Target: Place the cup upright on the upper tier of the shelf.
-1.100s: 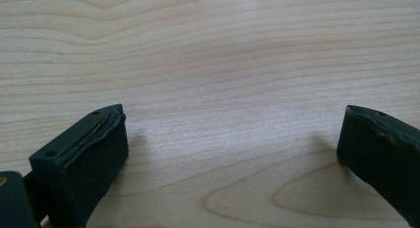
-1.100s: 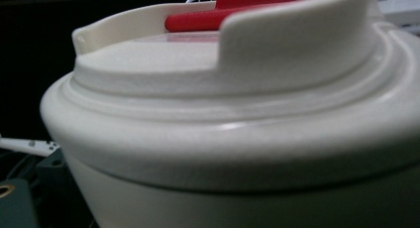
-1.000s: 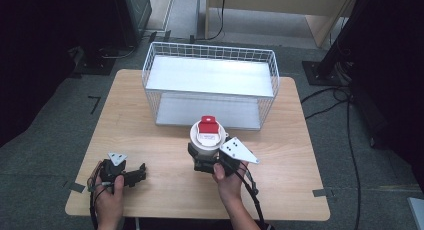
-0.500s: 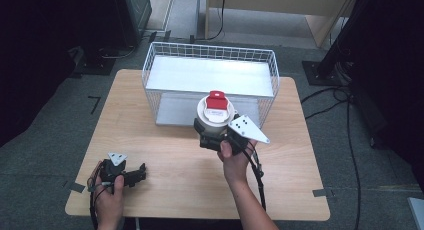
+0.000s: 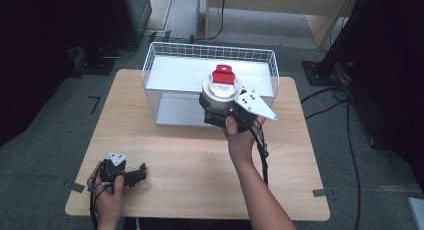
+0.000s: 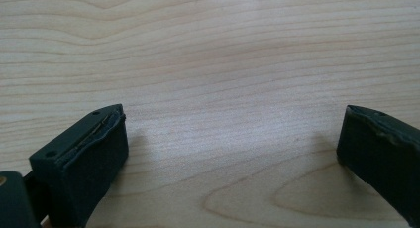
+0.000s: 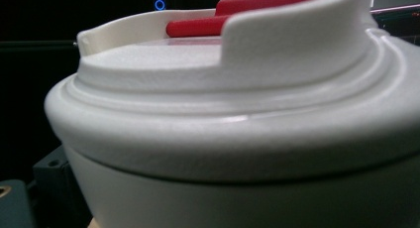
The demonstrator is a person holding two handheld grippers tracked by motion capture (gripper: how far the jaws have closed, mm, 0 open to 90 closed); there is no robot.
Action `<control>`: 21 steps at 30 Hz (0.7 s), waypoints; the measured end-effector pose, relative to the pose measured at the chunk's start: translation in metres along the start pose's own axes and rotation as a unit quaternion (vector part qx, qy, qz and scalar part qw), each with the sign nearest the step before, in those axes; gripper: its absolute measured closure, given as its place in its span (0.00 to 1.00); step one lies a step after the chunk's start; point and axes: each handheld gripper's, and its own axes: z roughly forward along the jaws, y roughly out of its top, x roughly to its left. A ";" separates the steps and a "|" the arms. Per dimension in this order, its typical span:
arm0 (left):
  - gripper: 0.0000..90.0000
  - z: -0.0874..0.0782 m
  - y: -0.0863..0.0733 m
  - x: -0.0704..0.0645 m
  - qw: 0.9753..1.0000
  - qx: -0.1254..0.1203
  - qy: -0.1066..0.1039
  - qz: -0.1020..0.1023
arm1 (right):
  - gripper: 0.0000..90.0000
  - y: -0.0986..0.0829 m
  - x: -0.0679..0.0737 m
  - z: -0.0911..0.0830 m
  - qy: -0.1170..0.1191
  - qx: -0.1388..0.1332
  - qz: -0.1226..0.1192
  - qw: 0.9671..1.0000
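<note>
Black right gripper (image 5: pixel 216 115) clamped on white container (image 5: pixel 221 90) with red flip tab (image 5: pixel 223 74), raised over near wire wall of basket (image 5: pixel 150 70), right of centre. Close up, white ribbed lid (image 7: pixel 223 114) right against the camera. Left gripper (image 5: pixel 137 174) low at near-left corner of wooden table (image 5: pixel 190 160), jaws spread wide over bare wood, holding nothing.

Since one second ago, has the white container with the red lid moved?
Yes. The white container, held in the right tool, went away from the person, now over the wire basket's near wall.
</note>
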 end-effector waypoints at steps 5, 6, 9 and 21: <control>0.00 0.000 0.000 0.000 1.000 0.000 0.000 -0.001 | 0.02 0.011 -0.004 0.009 -0.003 -0.008 -0.001 1.000; 0.00 0.000 0.000 0.000 1.000 0.000 0.000 -0.001 | 0.02 0.013 -0.006 0.011 -0.005 -0.009 0.000 1.000; 0.00 0.000 0.000 0.000 1.000 0.001 -0.001 -0.001 | 0.02 0.019 -0.012 0.018 -0.010 -0.010 0.003 1.000; 0.00 0.000 0.000 0.000 1.000 0.000 0.000 -0.001 | 0.02 0.038 -0.042 0.053 -0.052 -0.011 -0.001 0.999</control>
